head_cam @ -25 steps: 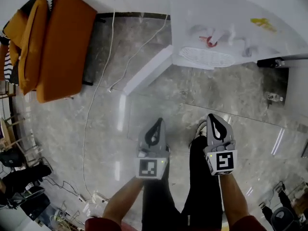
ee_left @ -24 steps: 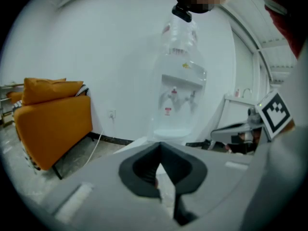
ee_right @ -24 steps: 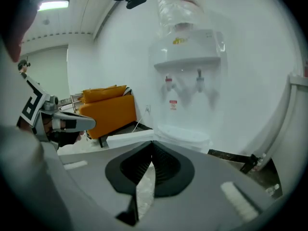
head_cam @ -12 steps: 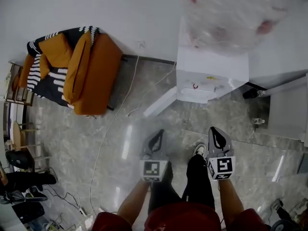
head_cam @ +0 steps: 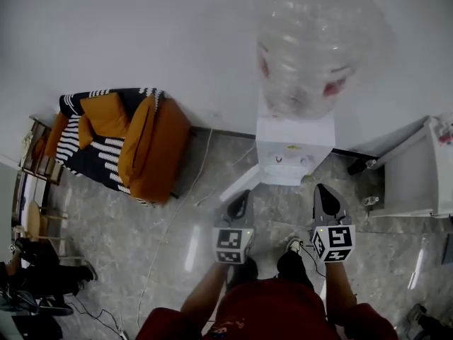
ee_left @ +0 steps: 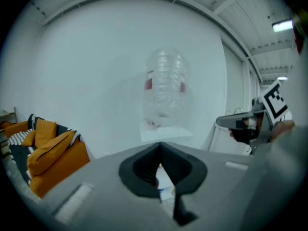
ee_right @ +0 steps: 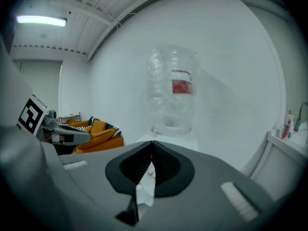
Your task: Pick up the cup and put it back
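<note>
No cup shows in any view. A white water dispenser [head_cam: 294,154] stands against the wall with a large clear bottle [head_cam: 311,48] on top. Both grippers point at it from just in front. My left gripper [head_cam: 243,195] is shut with nothing in it, level with the dispenser's lower left corner. My right gripper [head_cam: 322,190] is shut and empty too, near the lower right corner. In the left gripper view the bottle [ee_left: 166,88] rises above the closed jaws. The right gripper view has the bottle [ee_right: 173,88] straight ahead.
An orange sofa [head_cam: 141,147] with striped cushions stands at the left against the wall. A white cabinet [head_cam: 417,179] is at the right of the dispenser. A thin cable [head_cam: 187,197] runs over the marble floor. A person's legs show below the grippers.
The head view has swung up from the floor to the wall, so the dispenser and its bottle now show whole. Both grippers stay shut and stand nearer the dispenser.
</note>
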A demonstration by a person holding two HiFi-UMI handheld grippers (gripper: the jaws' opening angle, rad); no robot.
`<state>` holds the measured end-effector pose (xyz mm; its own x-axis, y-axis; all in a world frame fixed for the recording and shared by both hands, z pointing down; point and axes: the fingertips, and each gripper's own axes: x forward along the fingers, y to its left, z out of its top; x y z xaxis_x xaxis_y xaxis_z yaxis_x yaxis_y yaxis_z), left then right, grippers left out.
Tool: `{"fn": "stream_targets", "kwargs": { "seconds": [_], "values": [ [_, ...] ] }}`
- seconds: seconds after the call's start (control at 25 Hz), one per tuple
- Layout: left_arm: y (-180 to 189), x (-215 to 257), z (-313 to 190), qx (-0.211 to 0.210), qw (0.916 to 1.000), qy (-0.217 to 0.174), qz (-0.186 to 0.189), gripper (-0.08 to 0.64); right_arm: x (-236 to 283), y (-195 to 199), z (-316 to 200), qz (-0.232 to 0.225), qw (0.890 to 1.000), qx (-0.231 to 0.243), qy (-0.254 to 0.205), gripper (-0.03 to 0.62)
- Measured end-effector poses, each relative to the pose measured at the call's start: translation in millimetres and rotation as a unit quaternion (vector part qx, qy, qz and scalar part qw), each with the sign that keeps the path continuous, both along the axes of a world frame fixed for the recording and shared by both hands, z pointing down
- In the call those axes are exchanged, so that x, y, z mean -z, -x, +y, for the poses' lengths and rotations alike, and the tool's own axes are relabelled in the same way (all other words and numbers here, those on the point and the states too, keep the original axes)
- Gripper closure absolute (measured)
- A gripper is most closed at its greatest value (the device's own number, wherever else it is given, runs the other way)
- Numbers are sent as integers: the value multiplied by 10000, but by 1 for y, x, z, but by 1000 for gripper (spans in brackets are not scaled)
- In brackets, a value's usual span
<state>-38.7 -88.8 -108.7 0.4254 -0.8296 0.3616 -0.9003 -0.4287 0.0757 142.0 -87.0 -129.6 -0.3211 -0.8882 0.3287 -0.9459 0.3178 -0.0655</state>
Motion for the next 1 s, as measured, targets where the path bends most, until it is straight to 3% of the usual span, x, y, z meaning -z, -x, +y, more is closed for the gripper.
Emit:
{"fn": "stream_targets", "kwargs": {
  "seconds": [0.44,0.72,1.0],
  "values": [
    [0,107,-15,119,9985,-376,372,560,113,-3,-11,11,9977,-53,-675,591],
    [13,127,-18,174,9971,-666,335,560,107,4,-3,30,9975,-16,-699,591],
    [16,123,-22,211,9973,-647,276,560,101,7,-4,96,9982,26,-594,591]
  ]
}}
